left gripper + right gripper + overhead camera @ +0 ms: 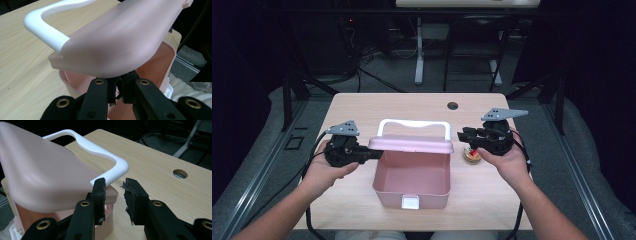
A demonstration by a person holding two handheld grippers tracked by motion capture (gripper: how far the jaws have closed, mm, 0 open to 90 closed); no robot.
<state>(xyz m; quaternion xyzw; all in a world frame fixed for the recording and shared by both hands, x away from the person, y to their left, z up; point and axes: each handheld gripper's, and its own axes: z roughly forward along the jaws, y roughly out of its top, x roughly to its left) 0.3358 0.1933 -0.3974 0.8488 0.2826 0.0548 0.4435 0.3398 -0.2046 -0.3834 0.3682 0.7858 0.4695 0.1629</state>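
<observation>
A pink box [412, 194] stands open at the table's middle. Its pink lid [412, 143] is raised, with a white handle [412, 122] along its far edge. My left gripper [374, 154] is shut on the lid's left edge. In the left gripper view the jaws [120, 91] pinch the lid [120, 37] from below, over the box's inside [155, 62]. My right gripper [462, 135] is open just off the lid's right end. In the right gripper view its pads [115, 195] stand apart beside the handle's corner [117, 167], with nothing between them.
A small round wooden piece with a red part [472, 156] lies on the table under my right hand. The wooden table [362, 107] has a round hole [452, 105] at the back right. A white latch [410, 201] sits on the box's front wall.
</observation>
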